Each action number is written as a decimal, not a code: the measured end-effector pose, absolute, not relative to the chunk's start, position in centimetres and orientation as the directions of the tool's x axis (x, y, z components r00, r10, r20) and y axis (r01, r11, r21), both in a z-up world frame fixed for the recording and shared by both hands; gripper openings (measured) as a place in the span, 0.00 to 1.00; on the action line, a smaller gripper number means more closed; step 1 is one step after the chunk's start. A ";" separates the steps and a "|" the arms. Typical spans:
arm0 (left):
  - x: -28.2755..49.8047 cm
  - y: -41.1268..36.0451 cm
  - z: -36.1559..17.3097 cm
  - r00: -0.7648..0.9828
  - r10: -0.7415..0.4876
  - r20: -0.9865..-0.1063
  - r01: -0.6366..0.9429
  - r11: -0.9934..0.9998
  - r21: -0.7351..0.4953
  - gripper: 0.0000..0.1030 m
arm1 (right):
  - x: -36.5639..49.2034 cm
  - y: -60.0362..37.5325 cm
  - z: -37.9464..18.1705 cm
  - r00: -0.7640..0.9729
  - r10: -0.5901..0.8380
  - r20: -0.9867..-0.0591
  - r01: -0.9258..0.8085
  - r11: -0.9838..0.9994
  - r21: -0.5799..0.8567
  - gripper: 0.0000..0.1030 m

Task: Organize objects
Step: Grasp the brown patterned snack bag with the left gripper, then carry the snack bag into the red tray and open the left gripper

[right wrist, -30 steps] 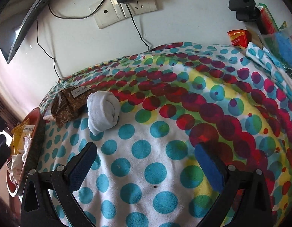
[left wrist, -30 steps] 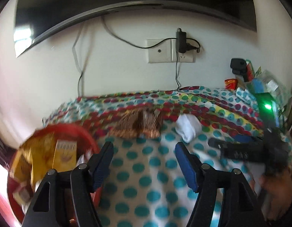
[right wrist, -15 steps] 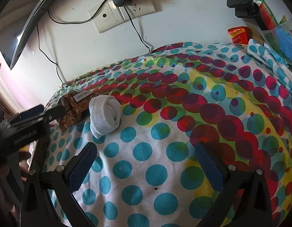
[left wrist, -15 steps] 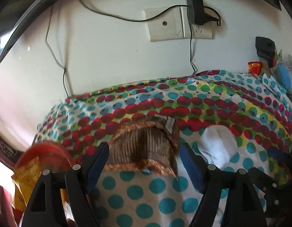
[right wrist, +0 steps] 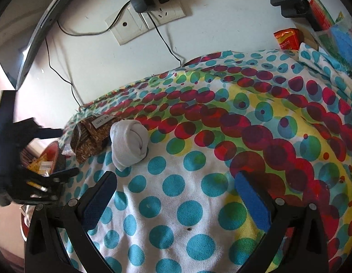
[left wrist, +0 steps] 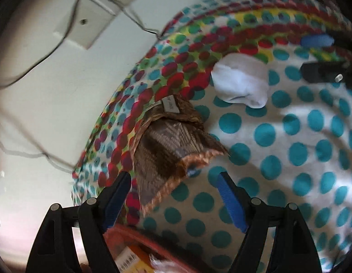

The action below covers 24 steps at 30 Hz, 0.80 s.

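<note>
Left wrist view: the left gripper stands wide and empty, its jaws either side of the folded brown patterned cloth at centre; a rolled white sock lies upper right on the polka-dot cover.

Right wrist view: the right gripper gapes wide, empty, above the cover; sock and cloth lie touching at centre left.

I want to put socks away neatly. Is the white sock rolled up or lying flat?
Rolled up. The white sock is wound into a fat bundle with a spiral end, lying on the dotted cloth beside the brown cloth.
</note>
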<state>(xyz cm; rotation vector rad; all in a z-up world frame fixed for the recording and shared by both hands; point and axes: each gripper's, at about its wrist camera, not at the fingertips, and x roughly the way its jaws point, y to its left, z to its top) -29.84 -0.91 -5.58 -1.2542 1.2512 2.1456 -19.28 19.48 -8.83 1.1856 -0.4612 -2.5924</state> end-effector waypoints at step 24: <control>-34.7 -0.2 -6.7 -0.633 -0.105 -0.767 -0.568 -0.610 0.552 0.55 | -19.4 19.3 -8.9 -0.632 -0.339 -0.697 0.098 -0.927 0.362 1.00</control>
